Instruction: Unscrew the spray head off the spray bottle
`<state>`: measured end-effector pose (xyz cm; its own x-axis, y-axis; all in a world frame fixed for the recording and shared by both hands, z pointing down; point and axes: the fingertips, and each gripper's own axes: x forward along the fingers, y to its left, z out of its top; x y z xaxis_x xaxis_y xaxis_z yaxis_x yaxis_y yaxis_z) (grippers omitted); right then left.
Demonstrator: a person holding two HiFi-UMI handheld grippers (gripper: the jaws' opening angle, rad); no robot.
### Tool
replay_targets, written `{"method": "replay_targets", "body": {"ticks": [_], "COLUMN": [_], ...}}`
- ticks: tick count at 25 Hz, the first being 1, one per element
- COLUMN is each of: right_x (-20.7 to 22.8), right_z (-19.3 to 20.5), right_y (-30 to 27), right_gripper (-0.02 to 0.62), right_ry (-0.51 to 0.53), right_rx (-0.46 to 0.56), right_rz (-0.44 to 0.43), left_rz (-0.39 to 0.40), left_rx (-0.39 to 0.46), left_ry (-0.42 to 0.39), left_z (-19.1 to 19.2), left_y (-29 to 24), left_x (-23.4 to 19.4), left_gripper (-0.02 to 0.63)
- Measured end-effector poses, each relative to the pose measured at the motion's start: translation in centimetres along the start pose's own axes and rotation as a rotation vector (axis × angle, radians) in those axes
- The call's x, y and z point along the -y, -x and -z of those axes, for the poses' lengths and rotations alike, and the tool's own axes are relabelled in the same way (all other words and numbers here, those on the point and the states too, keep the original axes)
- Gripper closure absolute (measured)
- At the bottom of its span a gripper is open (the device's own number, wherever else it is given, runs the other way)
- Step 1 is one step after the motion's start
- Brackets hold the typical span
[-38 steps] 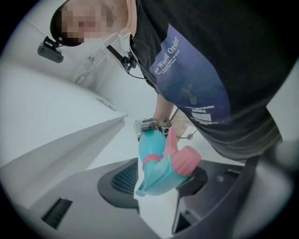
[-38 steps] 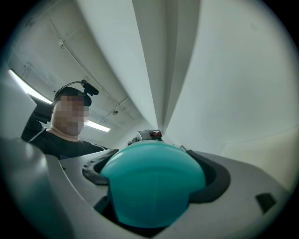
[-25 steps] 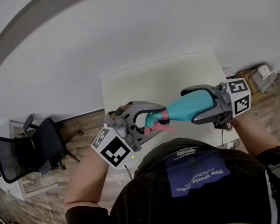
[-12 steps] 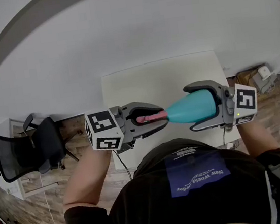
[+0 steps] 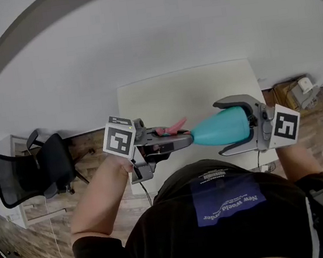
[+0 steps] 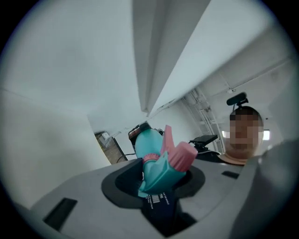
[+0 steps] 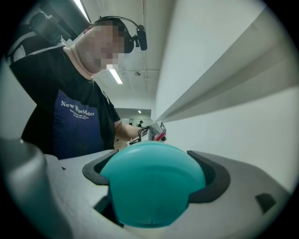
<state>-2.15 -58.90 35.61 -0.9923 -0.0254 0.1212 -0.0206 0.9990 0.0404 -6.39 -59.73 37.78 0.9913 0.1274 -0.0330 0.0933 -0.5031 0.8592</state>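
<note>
Item: teal spray bottle (image 5: 227, 127), held lying level in the air over the near edge of a white table (image 5: 191, 89), between two hand-held grippers. Right gripper (image 7: 156, 176): jaws clamped round the bottle's rounded base end. Left gripper (image 6: 159, 176): jaws closed on the teal-and-pink spray head (image 6: 164, 161), pink trigger pointing up. Black office chair (image 5: 29, 175) stood off to the left.

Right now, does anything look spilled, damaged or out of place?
Nothing stands out. The spray bottle is held sideways in the air, right gripper shut on its body, left gripper shut on the spray head; no spill or damage shows.
</note>
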Motion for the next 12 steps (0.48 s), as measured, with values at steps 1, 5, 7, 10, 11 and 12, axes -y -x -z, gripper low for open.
{"method": "replay_targets", "body": {"ticks": [1, 5, 7, 10, 11, 12], "right_x": [0.0, 1.3, 1.9, 1.9, 2.0, 2.0], "right_z": [0.2, -0.2, -0.5, -0.2, -0.2, -0.2], "right_y": [0.1, 0.4, 0.5, 0.7, 0.7, 0.7], "right_gripper": [0.138, 0.138, 0.138, 0.139, 0.138, 0.138], "right_ry": [-0.003, -0.067, -0.087, -0.113, -0.109, -0.109], "right_rx": [-0.004, 0.061, 0.093, 0.093, 0.098, 0.096], "right_rz": [0.0, 0.008, 0.012, 0.023, 0.029, 0.032], "left_rz": [0.002, -0.016, -0.02, -0.025, -0.026, -0.028], "left_rx": [0.001, 0.018, 0.019, 0.0, -0.003, -0.005], "left_ry": [0.013, -0.035, -0.057, -0.095, -0.106, -0.117], "left_z": [0.0, -1.2, -1.7, -1.5, -1.4, -1.3], "left_y": [-0.1, -0.2, -0.1, 0.1, 0.1, 0.2], "left_x": [-0.1, -0.1, 0.0, 0.4, 0.5, 0.6], "left_gripper": [0.468, 0.467, 0.466, 0.466, 0.463, 0.462]}}
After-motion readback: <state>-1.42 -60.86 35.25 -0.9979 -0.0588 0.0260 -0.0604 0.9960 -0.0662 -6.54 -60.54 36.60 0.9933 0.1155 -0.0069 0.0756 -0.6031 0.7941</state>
